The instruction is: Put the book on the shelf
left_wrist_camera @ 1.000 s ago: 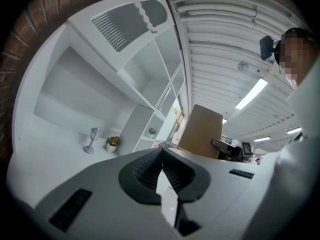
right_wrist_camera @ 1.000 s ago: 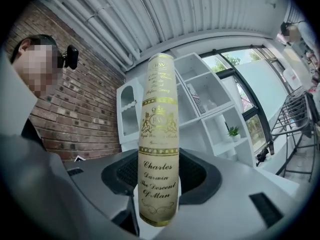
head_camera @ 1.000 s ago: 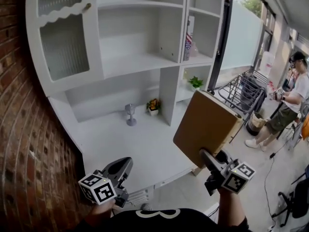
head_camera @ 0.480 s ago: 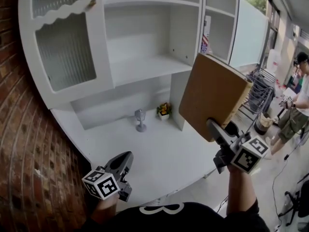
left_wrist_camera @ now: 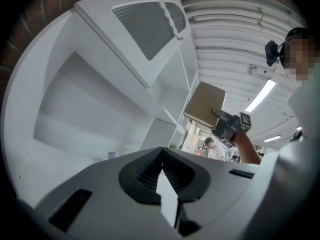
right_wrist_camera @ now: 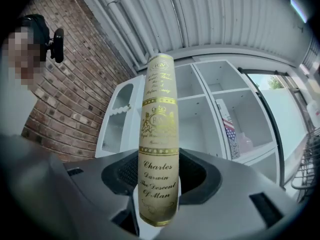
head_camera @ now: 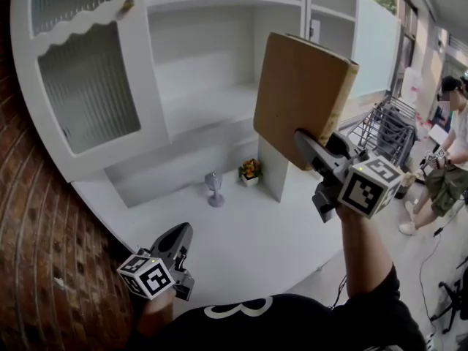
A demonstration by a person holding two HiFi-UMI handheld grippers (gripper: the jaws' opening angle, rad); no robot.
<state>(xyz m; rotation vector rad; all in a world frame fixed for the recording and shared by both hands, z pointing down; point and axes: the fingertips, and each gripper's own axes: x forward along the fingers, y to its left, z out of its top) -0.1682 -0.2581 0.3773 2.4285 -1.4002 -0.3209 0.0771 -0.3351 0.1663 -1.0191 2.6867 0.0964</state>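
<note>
Thick tan book (head_camera: 303,93), prob. cloth cover

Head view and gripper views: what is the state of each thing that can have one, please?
book: held in the air, not yet shelved
right gripper: shut on the book
left gripper: shut, empty
cabinet door: closed
goblet: upright on the counter
flower pot: upright

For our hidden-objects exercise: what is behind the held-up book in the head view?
The white shelf unit: its upright divider and open compartments show around the book. What stands on the shelves directly behind the book is covered.
</note>
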